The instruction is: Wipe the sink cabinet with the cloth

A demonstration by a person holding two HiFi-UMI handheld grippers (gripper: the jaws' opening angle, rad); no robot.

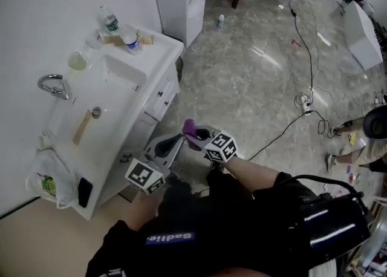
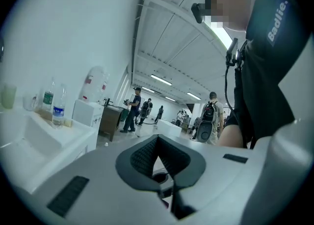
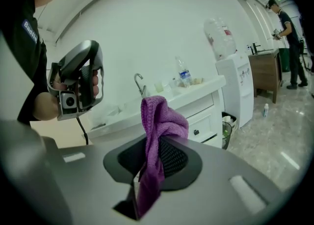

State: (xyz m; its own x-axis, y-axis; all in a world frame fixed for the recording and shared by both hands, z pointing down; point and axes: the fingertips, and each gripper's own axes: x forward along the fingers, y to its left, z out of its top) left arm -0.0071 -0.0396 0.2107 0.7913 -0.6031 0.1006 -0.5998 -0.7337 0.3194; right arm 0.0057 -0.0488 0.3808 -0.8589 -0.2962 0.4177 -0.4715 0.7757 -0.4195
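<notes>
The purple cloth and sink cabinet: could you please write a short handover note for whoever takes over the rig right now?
Right gripper: shut on the purple cloth, which sticks up from its jaws.
Left gripper: shut, nothing in it.
Sink cabinet: ahead and to the left; both grippers are held off it, over the floor.
Done: the cloth is gripped.
Left: bring the cloth to the cabinet and wipe; right now it touches no surface.
</notes>
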